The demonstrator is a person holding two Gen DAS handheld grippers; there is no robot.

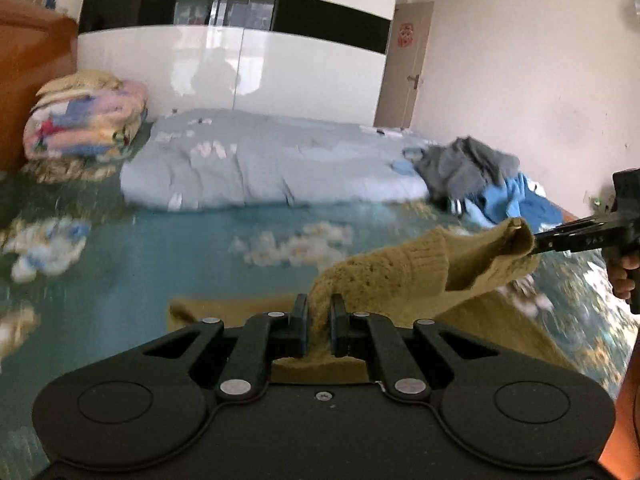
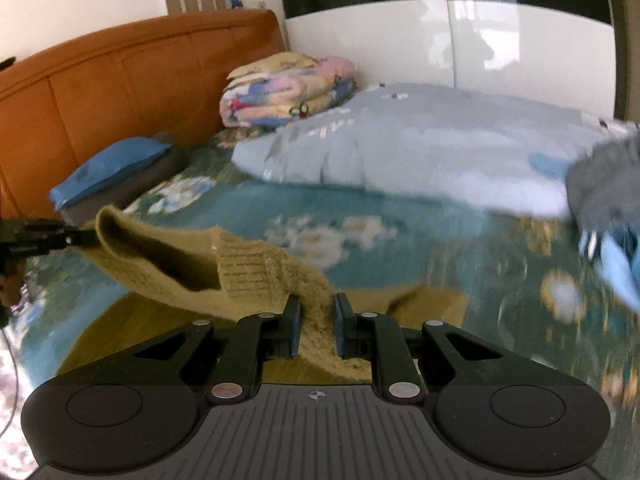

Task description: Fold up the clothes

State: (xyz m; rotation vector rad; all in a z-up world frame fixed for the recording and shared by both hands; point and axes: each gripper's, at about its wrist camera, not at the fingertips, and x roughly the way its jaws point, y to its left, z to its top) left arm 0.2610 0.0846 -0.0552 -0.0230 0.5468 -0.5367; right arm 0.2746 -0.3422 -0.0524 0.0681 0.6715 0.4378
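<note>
An olive-tan knitted sweater [image 1: 400,272] lies partly on the teal floral bedsheet [image 1: 160,248], one edge lifted between both grippers. My left gripper [image 1: 319,320] is shut on one end of that edge. My right gripper [image 2: 316,328] is shut on the other end of the sweater [image 2: 248,268]. In the left wrist view the right gripper [image 1: 538,240] pinches the sweater at the right. In the right wrist view the left gripper [image 2: 86,239] pinches it at the left. The lifted edge sags between them above the rest of the sweater.
A light blue duvet [image 1: 272,168] lies across the far side of the bed. A pile of grey and blue clothes [image 1: 480,176] sits at its right end. Folded colourful blankets [image 1: 84,120] and a blue pillow [image 2: 108,168] lie by the orange headboard [image 2: 120,80]. White wardrobe behind.
</note>
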